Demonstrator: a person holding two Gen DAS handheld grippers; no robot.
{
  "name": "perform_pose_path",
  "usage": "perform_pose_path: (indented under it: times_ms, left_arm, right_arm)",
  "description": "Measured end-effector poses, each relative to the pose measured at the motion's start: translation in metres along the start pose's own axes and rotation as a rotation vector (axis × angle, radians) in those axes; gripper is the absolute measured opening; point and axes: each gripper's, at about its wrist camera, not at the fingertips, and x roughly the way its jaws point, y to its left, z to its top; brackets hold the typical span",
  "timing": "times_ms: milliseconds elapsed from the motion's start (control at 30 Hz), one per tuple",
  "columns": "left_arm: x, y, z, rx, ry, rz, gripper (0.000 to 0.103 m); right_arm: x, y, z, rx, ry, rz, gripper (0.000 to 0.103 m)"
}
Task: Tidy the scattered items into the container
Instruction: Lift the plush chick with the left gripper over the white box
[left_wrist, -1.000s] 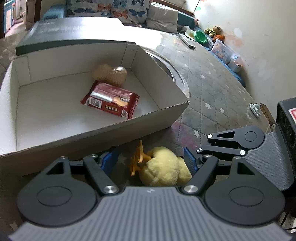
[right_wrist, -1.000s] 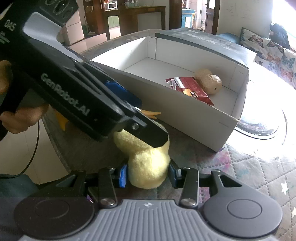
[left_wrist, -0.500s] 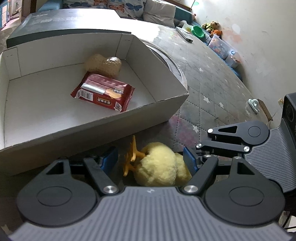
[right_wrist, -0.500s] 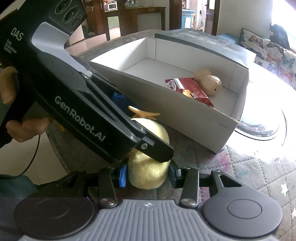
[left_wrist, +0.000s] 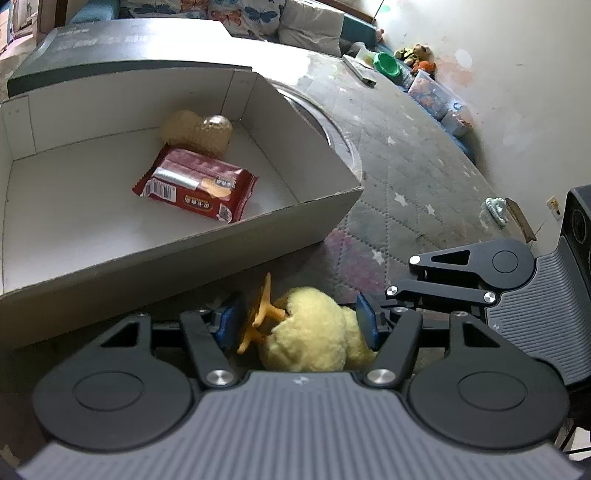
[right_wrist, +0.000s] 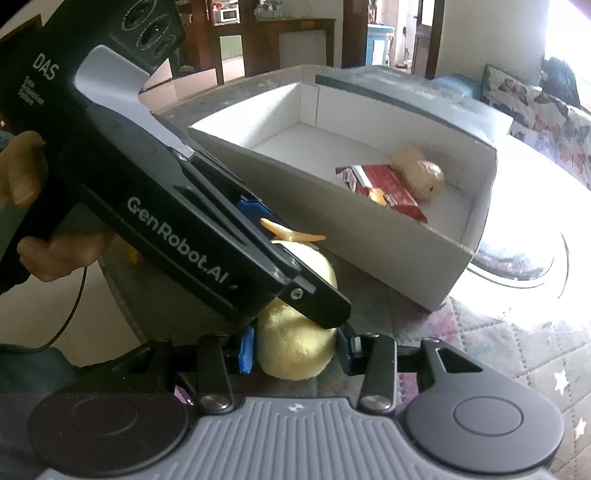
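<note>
"GenRobot.AI", "DAS" on left tool (right_wrist: 255, 236)

Both wrist cameras sit low and close, crossing views over the plush chick (left_wrist: 314, 332) and box (right_wrist: 369, 236).

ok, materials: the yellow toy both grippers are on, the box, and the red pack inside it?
Yellow toy: plush, fuzzy matte pile; its orange feet look like smooth plastic or felt, unclear. Box: cardboard, matte white inside, folded seams at the corners. Red pack: thin glossy plastic film, crimped ends and a barcode.
</note>
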Motion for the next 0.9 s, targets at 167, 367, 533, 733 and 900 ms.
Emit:
perform_pose_path:
  times_ms: [167,367,533,733,900]
  left_arm:
    - [-0.01,-0.004,0.003,0.004,-0.023,0.005,0.064]
    - [-0.026,-0.01,0.007,0.014,-0.061,0.011,0.064]
    - [-0.042,-0.015,0.014,0.024,-0.101,0.02,0.064]
    - [-0.059,-0.015,0.029,0.033,-0.154,0.03,0.064]
    - [-0.064,-0.007,0.05,0.029,-0.188,0.053,0.064]
  right_arm:
    - [-0.007,0.002,0.006,-0.018,-0.019,-0.006,0.042]
    - [-0.02,0.007,0.014,-0.044,-0.049,-0.013,0.042]
    - [-0.031,0.009,0.025,-0.071,-0.081,-0.024,0.042]
    - [-0.039,0.008,0.044,-0.104,-0.118,-0.047,0.042]
    - [-0.035,0.0,0.066,-0.118,-0.144,-0.068,0.042]
